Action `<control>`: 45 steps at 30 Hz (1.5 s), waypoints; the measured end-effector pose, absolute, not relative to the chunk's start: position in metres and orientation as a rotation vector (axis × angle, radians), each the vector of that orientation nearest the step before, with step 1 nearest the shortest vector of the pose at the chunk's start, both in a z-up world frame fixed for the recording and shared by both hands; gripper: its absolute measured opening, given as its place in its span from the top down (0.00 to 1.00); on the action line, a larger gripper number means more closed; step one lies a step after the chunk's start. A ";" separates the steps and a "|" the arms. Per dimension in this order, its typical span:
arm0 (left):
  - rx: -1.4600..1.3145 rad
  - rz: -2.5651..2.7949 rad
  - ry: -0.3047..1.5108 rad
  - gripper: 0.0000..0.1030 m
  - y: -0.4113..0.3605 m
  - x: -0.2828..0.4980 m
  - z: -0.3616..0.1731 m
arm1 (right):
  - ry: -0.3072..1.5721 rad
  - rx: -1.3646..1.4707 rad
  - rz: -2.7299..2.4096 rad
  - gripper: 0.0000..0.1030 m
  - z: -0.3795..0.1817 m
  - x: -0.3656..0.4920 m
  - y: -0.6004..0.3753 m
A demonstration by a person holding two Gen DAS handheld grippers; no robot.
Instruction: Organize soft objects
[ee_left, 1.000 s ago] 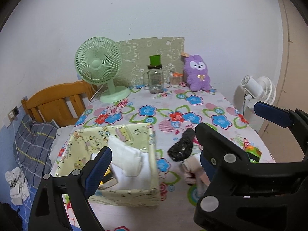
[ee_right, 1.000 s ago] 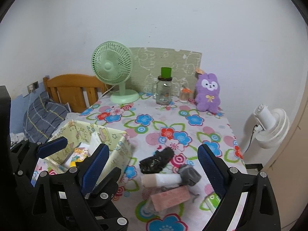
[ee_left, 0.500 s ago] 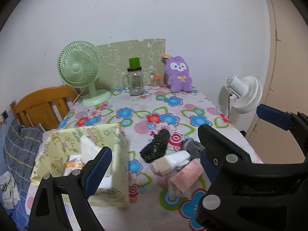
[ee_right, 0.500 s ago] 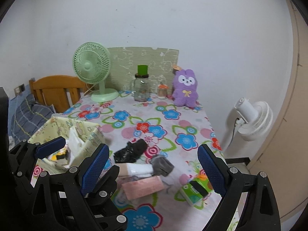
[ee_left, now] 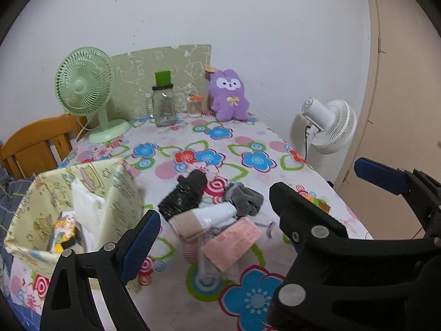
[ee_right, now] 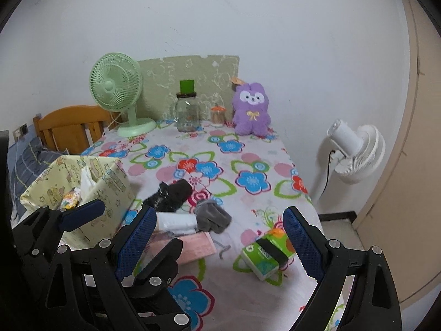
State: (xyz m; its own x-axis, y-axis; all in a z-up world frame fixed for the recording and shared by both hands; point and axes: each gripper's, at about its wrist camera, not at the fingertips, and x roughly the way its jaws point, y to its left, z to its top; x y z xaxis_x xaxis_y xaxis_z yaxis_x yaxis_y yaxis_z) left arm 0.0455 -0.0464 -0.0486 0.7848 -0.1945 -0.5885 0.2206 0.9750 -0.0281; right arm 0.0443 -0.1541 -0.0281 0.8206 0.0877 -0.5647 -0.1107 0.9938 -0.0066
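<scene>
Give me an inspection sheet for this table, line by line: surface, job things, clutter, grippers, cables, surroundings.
Surface: table under a flowered cloth.
Job's things: black sock, grey sock, white roll and pink pack piled together; yellow fabric box to their left, already holding items.
Clutter: green tissue pack, green fan, glass jar, purple plush.
Grippers: left gripper and right gripper open, holding nothing.
Cables: black cord on the white fan.
Surroundings: wooden headboard, white wall.
</scene>
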 end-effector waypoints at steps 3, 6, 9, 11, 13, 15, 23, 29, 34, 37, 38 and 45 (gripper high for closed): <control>0.058 -0.218 0.655 0.09 -0.053 0.049 -0.059 | 0.613 -0.035 0.096 0.08 -0.039 0.045 -0.160; 0.072 -0.210 0.679 0.09 -0.056 0.051 -0.071 | 0.627 -0.032 0.091 0.08 -0.050 0.047 -0.163; 0.081 -0.198 0.711 0.09 -0.059 0.055 -0.082 | 0.653 -0.030 0.092 0.08 -0.063 0.052 -0.165; 0.088 -0.194 0.723 0.09 -0.060 0.057 -0.087 | 0.671 -0.015 0.099 0.08 -0.070 0.055 -0.167; 0.091 -0.192 0.729 0.09 -0.060 0.059 -0.091 | 0.684 0.002 0.109 0.08 -0.076 0.057 -0.169; 0.097 -0.188 0.737 0.09 -0.061 0.061 -0.096 | 0.696 0.009 0.113 0.08 -0.081 0.060 -0.169; 0.124 -0.171 0.764 0.10 -0.067 0.072 -0.108 | 0.744 0.026 0.105 0.08 -0.096 0.074 -0.175; 0.148 -0.184 0.780 0.12 -0.075 0.080 -0.112 | 0.766 0.039 0.093 0.08 -0.102 0.081 -0.183; 0.186 -0.196 0.838 0.13 -0.085 0.088 -0.116 | 0.785 0.049 0.074 0.08 -0.107 0.087 -0.191; 0.212 -0.200 0.834 0.18 -0.091 0.089 -0.118 | 0.798 0.063 0.067 0.08 -0.111 0.089 -0.196; 0.216 -0.204 0.840 0.20 -0.092 0.090 -0.119 | 0.803 0.065 0.065 0.08 -0.112 0.090 -0.197; 0.259 -0.186 0.841 0.27 -0.100 0.092 -0.123 | 0.825 0.075 0.059 0.08 -0.120 0.096 -0.204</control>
